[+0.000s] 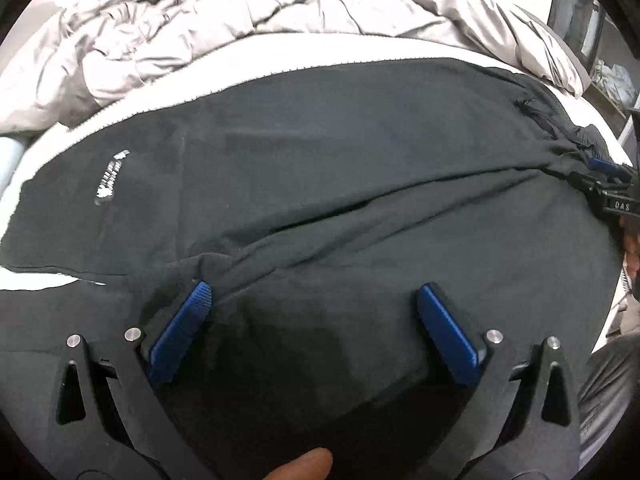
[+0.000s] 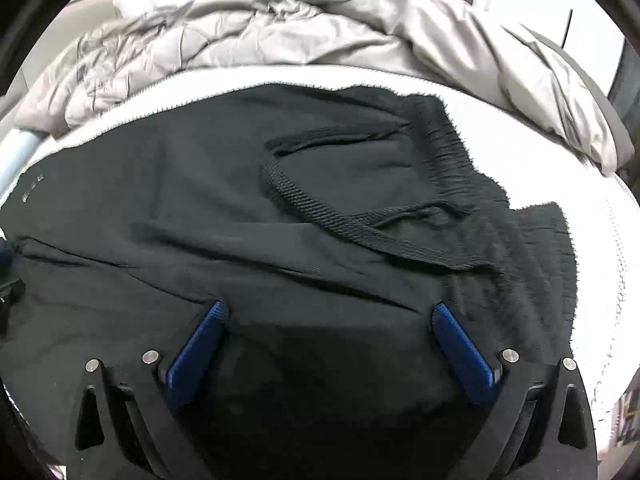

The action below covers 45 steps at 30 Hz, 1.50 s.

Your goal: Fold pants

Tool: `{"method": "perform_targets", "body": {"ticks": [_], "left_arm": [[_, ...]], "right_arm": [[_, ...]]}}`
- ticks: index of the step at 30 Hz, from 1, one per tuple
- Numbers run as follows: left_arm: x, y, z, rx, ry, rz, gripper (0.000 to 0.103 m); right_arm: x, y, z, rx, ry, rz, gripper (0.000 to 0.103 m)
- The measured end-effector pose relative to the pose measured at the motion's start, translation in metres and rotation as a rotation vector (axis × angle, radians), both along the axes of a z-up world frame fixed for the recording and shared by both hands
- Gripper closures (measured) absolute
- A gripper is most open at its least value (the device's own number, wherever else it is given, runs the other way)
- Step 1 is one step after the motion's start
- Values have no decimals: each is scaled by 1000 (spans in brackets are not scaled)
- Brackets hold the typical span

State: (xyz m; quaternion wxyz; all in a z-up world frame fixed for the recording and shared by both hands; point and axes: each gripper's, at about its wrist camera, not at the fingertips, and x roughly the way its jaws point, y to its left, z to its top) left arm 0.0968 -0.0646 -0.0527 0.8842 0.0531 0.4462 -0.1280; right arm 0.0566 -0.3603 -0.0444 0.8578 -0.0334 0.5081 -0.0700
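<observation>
Black pants [image 1: 320, 168] lie spread on a white bed sheet [image 1: 280, 50]. A small white logo [image 1: 110, 178] is on the fabric at the left. In the right wrist view the pants [image 2: 200, 208] show a ribbed pocket edge [image 2: 320, 212] and the gathered waistband [image 2: 452, 160] at the right. My left gripper [image 1: 314, 294] is open, its blue fingers low over the near fabric. My right gripper [image 2: 330, 312] is open, its fingers resting on or just above the cloth near the waist end. The right gripper also shows at the right edge of the left wrist view [image 1: 608, 184].
A crumpled grey duvet [image 1: 200, 20] is heaped along the far side of the bed; it also shows in the right wrist view [image 2: 320, 36]. The bed's right edge [image 2: 616, 240] lies close to the waistband. A shelf with items [image 1: 612, 80] stands at the far right.
</observation>
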Motion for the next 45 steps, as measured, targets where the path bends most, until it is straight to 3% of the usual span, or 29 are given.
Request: {"method": "perform_targets", "body": {"ticks": [2, 4, 7, 9, 12, 15, 18, 20, 22, 24, 26, 28, 30, 32, 34, 36, 37, 40, 45], "left_arm": [[-8, -8, 6, -43, -11, -28, 1], [-20, -32, 11, -77, -14, -100, 1], [-34, -72, 4, -17, -24, -227, 1], [-37, -83, -6, 50, -22, -254, 0], [-36, -63, -6, -6, 15, -239, 0], [-35, -26, -5, -26, 29, -158, 0], [-40, 7, -5, -52, 33, -104, 0], [-45, 17, -3, -59, 22, -97, 0], [-59, 24, 3, -28, -27, -62, 1], [-67, 18, 12, -45, -54, -89, 1], [-77, 1, 21, -89, -83, -143, 1], [-84, -30, 23, -110, -104, -220, 1], [-86, -59, 17, -96, -85, -295, 1], [-89, -80, 4, -25, -62, -342, 1], [-97, -83, -4, 52, -77, -367, 1], [-104, -70, 0, 46, -71, -363, 0], [-105, -56, 2, 37, -64, -340, 0], [-104, -5, 1, 6, -40, -230, 0], [-102, 68, 6, -56, -37, -55, 0]], "right_arm": [[-7, 19, 9, -56, -20, 22, 1], [-17, 45, 20, -16, -61, 83, 1], [-25, 100, 30, 40, -121, 244, 1], [-12, 125, 20, 75, -83, 361, 1], [-11, 150, -10, -30, 30, 477, 2], [-27, 104, 6, 30, 5, 367, 1], [-40, 7, 8, -77, -8, 47, 2], [-50, -33, 11, -30, -34, -82, 3], [-57, -42, 18, -33, -69, -138, 3], [-60, -35, 25, -85, -91, -148, 2], [-64, -9, 41, -71, -151, -102, 2], [-73, 27, 55, 21, -210, -4, 2], [-67, 64, 56, 138, -199, 146, 2], [-65, 104, 45, 170, -144, 286, 2], [-65, 134, 29, 127, -76, 400, 2], [-70, 146, 9, 7, -18, 476, 2], [-79, 145, 6, -3, -22, 479, 2], [-87, 80, 17, 14, -47, 325, 1], [-93, -25, 25, -93, -61, -136, 1]]}}
